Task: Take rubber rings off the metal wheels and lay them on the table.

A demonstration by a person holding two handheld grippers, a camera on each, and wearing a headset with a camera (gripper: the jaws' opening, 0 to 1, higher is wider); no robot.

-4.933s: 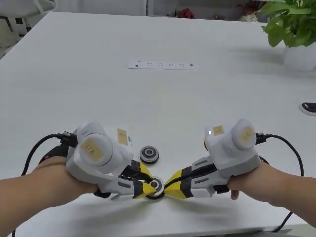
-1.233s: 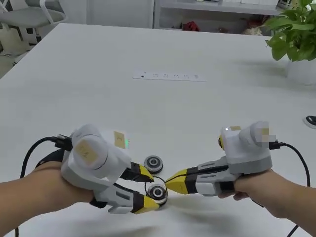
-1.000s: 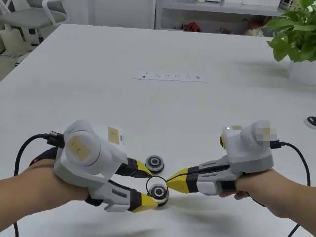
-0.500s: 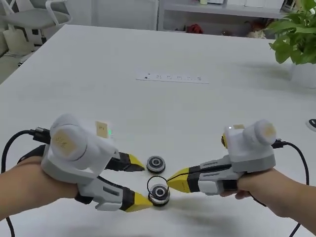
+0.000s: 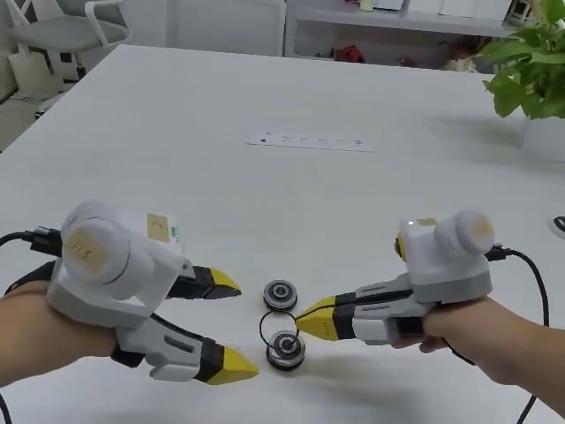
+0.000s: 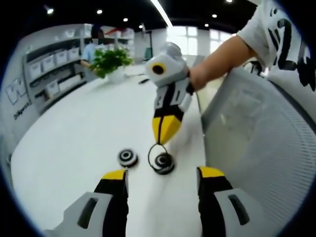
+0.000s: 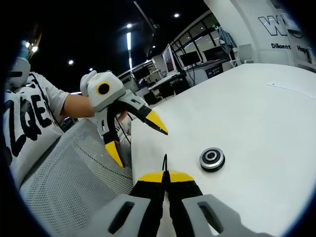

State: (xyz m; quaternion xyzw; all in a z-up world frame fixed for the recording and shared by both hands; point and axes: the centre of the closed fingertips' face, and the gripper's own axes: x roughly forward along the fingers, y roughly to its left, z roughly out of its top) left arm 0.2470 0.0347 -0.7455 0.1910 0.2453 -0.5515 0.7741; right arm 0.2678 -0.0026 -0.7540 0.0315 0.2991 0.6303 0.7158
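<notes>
Two metal wheels lie near the table's front edge: one (image 5: 280, 294) farther off, one (image 5: 285, 349) nearer. My right gripper (image 5: 305, 325) is shut on a thin black rubber ring (image 5: 261, 328), which hangs as a loop just above the nearer wheel. My left gripper (image 5: 228, 325) is open, its yellow fingertips (image 5: 232, 366) to the left of both wheels and touching neither. In the left gripper view the ring (image 6: 149, 155) dangles from the right gripper (image 6: 167, 132) over the nearer wheel (image 6: 163, 162). In the right gripper view the ring (image 7: 165, 160) pokes out past my shut right gripper (image 7: 165, 176).
A white power strip (image 5: 305, 140) lies mid-table. A potted plant (image 5: 530, 62) stands at the far right, and a small dark object (image 5: 558, 225) sits at the right edge. Cables trail from both grippers. An office chair (image 5: 62, 26) stands beyond the far left corner.
My left gripper has opened wider and drawn back to the left, off the nearer wheel. The right gripper has stayed shut on the ring, which now hangs free of that wheel.
</notes>
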